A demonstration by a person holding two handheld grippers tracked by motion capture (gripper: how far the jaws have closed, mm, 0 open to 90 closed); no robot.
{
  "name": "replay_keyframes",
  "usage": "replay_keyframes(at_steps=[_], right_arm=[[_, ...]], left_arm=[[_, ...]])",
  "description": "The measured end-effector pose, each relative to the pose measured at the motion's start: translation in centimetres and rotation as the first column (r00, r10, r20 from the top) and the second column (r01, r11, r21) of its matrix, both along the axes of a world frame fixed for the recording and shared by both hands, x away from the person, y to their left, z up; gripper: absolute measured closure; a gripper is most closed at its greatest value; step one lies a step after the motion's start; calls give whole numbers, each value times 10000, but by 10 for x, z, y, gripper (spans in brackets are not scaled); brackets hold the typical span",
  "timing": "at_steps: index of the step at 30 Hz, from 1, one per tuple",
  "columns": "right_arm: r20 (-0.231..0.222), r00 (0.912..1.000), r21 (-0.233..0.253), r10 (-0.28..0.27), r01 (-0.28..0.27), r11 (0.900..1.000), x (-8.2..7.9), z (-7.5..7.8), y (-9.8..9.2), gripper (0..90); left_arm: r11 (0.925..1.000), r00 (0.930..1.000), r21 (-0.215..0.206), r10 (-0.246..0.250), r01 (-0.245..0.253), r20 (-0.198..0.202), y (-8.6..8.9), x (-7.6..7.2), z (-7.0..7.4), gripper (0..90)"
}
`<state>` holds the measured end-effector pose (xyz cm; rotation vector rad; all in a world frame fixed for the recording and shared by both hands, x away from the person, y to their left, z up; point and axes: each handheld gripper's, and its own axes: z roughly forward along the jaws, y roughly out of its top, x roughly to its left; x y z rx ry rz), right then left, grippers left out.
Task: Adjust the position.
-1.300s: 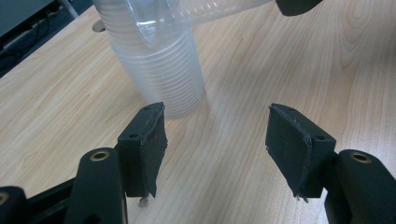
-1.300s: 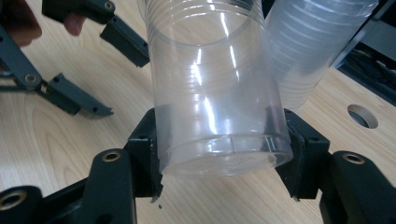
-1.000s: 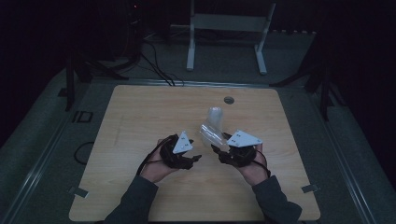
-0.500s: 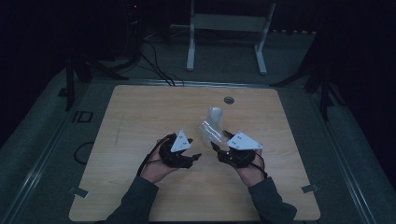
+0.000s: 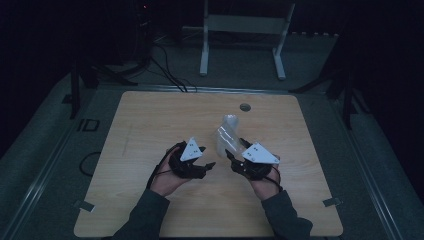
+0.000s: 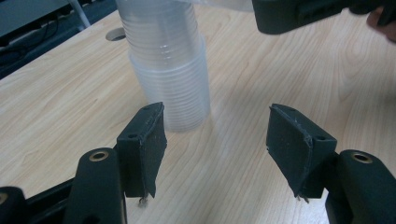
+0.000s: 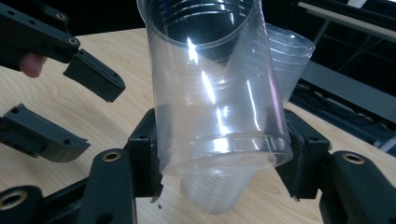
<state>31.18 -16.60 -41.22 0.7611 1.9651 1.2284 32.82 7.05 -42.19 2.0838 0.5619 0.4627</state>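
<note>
One clear cup point(image 7: 219, 102) now lifted off the stack point(image 6: 170, 70).

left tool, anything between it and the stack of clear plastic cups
Nothing visible. The left tool is open and the stack of clear plastic cups stands on bare wooden table just beyond it. The right tool is shut on one clear cup.

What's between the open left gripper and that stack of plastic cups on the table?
Nothing but bare wooden table. The left gripper view shows the left gripper with jaws apart and the stack of clear cups just beyond.
</note>
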Motion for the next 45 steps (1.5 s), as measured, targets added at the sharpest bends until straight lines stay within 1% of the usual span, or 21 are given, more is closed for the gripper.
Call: replay_keyframes(at_steps=[6, 9, 10, 11, 15, 19, 25, 28, 34, 36, 39, 45], right_arm=[[287, 9993, 145, -223, 219, 9997, -2, -3, 2, 418], [334, 9991, 259, -255, 246, 9994, -2, -3, 2, 418], [334, 9991, 259, -255, 246, 9994, -2, -3, 2, 418], [381, 9989, 304, -266, 255, 9992, -3, -3, 3, 419], [612, 9980, 348, -164, 143, 9993, -6, -2, 5, 419], [647, 9979, 363, -98, 75, 9993, -7, -2, 8, 418], [638, 9979, 347, -93, 71, 9994, -7, -4, 10, 418], [663, 9977, 332, -116, 94, 9994, -7, -4, 9, 418], [705, 9974, 341, -122, 98, 9994, -8, -5, 10, 418], [773, 9969, 328, -168, 143, 9994, -8, -5, 10, 418], [751, 9970, 398, -205, 176, 9991, -8, -7, 10, 418], [814, 9964, 394, -254, 222, 9990, -8, -7, 10, 418]], left_arm=[[9992, 9998, -377, 154, -158, -110, 3, 2, 4, 373], [9972, 9995, -690, 260, -273, -190, 5, 2, 7, 371], [9972, 9995, -690, 260, -273, -190, 5, 2, 7, 370], [9954, 9992, -904, 310, -330, -236, 6, 2, 9, 370], [9925, 9988, -1144, 412, -439, -259, 6, 1, 13, 361], [9870, 9977, -1477, 579, -626, -364, 8, 1, 15, 331], [9800, 9970, -1866, 623, -697, -452, 12, 1, 18, 307], [9748, 9964, -2106, 625, -734, -579, 14, 1, 19, 302], [9687, 9958, -2360, 635, -775, -664, 16, 2, 21, 302], [9673, 9955, -2400, 683, -822, -660, 16, 2, 22, 302], [9657, 9955, -2461, 682, -824, -656, 17, 2, 24, 302], [9604, 9957, -2683, 573, -749, -728, 17, 1, 27, 303]])
